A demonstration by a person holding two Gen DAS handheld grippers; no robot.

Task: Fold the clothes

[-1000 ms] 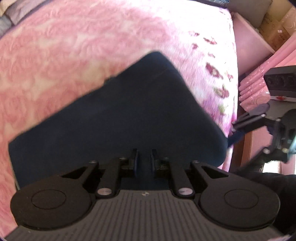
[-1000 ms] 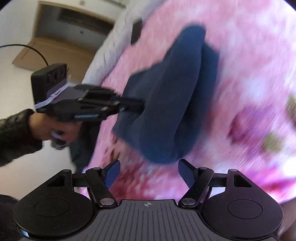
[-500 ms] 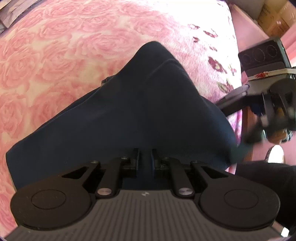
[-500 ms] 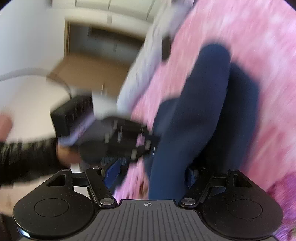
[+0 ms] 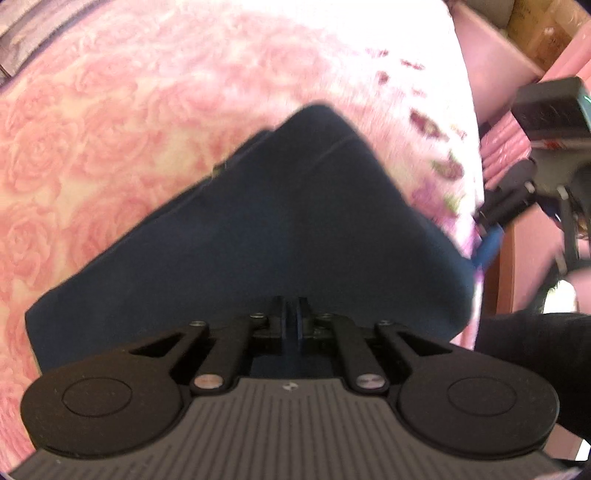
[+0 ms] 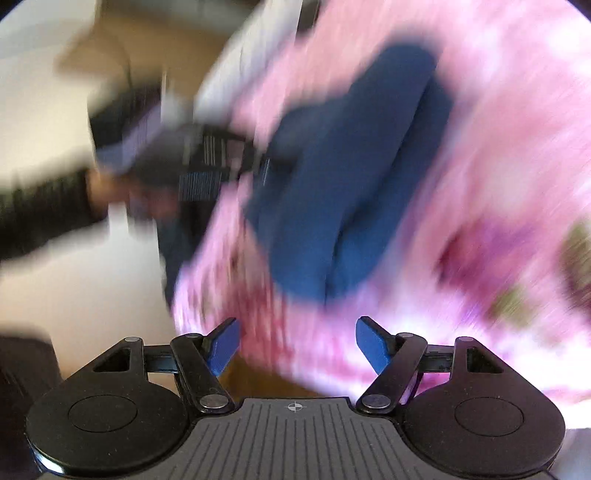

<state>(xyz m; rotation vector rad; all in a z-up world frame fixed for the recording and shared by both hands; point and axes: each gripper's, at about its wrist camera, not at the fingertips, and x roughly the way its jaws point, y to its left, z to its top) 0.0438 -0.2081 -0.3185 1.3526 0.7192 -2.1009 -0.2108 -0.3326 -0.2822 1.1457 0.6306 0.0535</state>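
Observation:
A dark navy garment (image 5: 266, 229) lies folded on a pink rose-patterned bedspread (image 5: 92, 129). My left gripper (image 5: 291, 321) is shut on the garment's near edge, its jaws pinched together on the cloth. In the right wrist view, which is motion-blurred, the garment (image 6: 351, 177) shows as a blue folded bundle. My right gripper (image 6: 297, 343) is open and empty, a short way back from the garment's near end. The right gripper also shows in the left wrist view (image 5: 517, 199) beside the bed's right edge. The left gripper shows blurred in the right wrist view (image 6: 207, 158) at the garment's left side.
The bed's right edge (image 5: 469, 147) drops off to pink curtains (image 5: 498, 155) and a cardboard box (image 5: 546, 29). In the right wrist view a pale floor (image 6: 92, 277) and a wooden cabinet (image 6: 155, 44) lie beyond the bed's left side.
My left gripper's jaws have closed tighter on the garment's edge. My right gripper has pulled back from the garment and stands open and clear of it. The right view is strongly blurred.

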